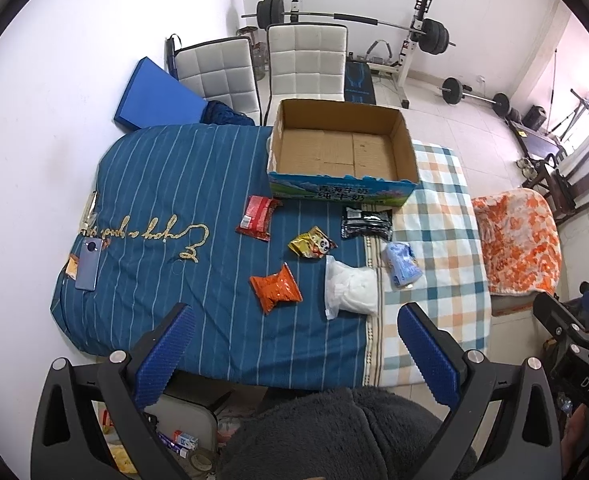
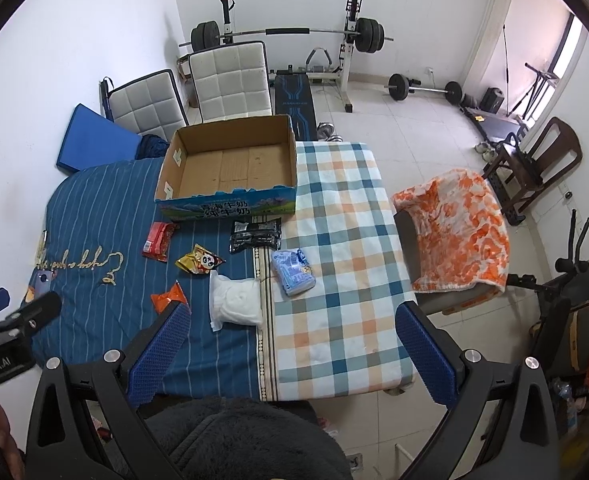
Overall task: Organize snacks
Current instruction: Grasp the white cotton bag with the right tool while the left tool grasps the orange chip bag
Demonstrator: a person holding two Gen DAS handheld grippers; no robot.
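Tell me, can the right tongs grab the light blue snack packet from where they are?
Probably yes. The right tongs are open, and the light blue snack packet lies alone on the checked cloth ahead with nothing covering it or blocking the way.

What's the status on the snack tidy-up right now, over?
Left gripper and right gripper open, empty, above the bed. Open cardboard box empty. Six snack packets loose on the blue striped quilt, nearest the orange crinkled packet. Path clear.
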